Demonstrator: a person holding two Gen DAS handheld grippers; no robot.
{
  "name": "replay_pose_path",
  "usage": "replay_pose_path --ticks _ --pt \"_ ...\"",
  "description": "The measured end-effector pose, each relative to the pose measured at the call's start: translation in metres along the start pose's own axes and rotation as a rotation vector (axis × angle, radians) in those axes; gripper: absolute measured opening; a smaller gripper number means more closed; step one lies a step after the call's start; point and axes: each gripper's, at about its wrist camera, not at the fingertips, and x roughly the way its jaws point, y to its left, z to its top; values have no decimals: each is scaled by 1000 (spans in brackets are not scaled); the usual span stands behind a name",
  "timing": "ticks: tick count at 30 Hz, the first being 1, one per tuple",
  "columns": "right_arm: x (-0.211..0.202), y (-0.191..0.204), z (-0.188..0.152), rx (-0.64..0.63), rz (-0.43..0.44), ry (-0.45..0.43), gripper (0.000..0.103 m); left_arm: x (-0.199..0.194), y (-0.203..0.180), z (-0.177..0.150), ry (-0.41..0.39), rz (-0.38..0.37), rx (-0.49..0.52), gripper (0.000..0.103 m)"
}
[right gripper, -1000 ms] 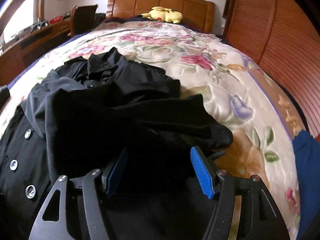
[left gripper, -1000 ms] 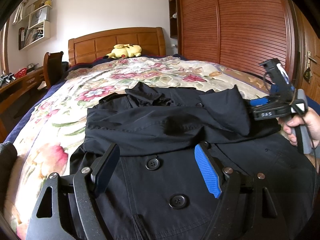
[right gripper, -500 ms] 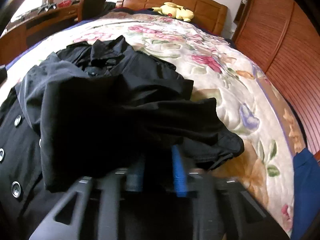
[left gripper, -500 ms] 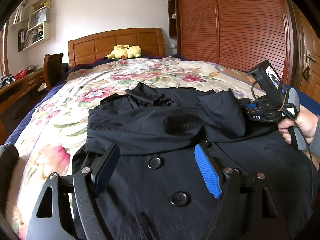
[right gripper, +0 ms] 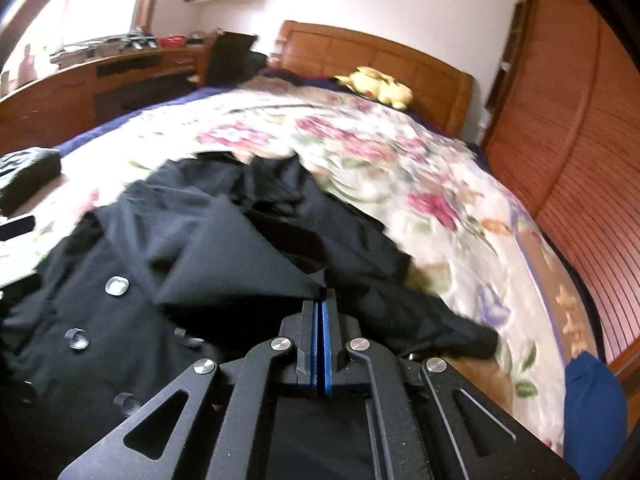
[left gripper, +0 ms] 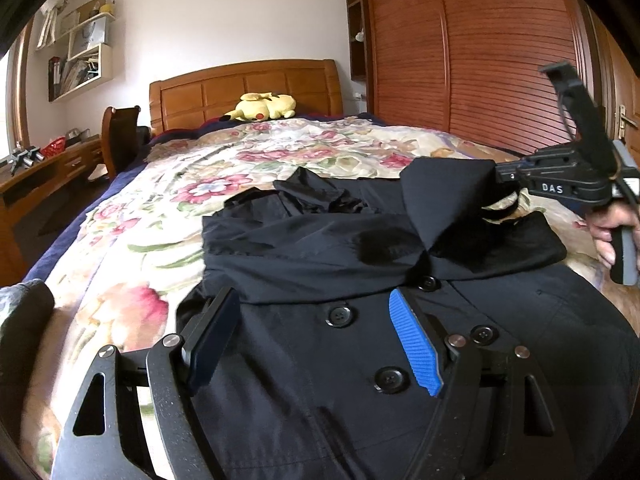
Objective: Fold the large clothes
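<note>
A black buttoned coat (left gripper: 360,360) lies on the floral bedspread (left gripper: 160,208), its sleeve folded across the chest. My left gripper (left gripper: 316,340) is open and empty, hovering just above the coat's button row. My right gripper (right gripper: 320,300) is shut on the end of the black sleeve (right gripper: 240,264) and lifts it off the coat. In the left wrist view the right gripper (left gripper: 500,176) holds that sleeve (left gripper: 444,196) up at the coat's right side.
A yellow plush toy (left gripper: 264,106) sits by the wooden headboard (left gripper: 240,88). A slatted wooden wardrobe (left gripper: 480,52) stands along the right of the bed. A desk (left gripper: 40,176) and chair (left gripper: 120,136) stand on the left. A dark object (right gripper: 28,176) lies near the bed's left edge.
My right gripper has closed on the sleeve end and raised it up and to the right. My left gripper has stayed open over the coat's buttons.
</note>
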Motion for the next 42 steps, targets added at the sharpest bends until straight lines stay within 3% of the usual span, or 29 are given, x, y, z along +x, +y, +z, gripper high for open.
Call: replay_pose_path --ticks 11,19,21,23,25,33,42 --pt "-24 82 10 -90 207 -27 1 -12 28 -8 2 17 -44 78" --pt "-26 97 15 -110 274 21 2 -11 30 -8 1 16 -46 78" --pt "-27 89 18 -110 245 15 10 -11 28 -8 1 18 -40 78" --pt "-33 90 20 -109 226 -5 38 -11 28 -8 1 19 -36 78" --pt "-39 85 17 -93 212 -25 50 -12 28 -9 0 20 -33 78" --pt "-30 62 -25 13 120 29 50 -16 20 -8 11 -1 -25 78" --pt "-32 24 -80 138 24 93 50 -17 -25 -6 22 -123 19 78"
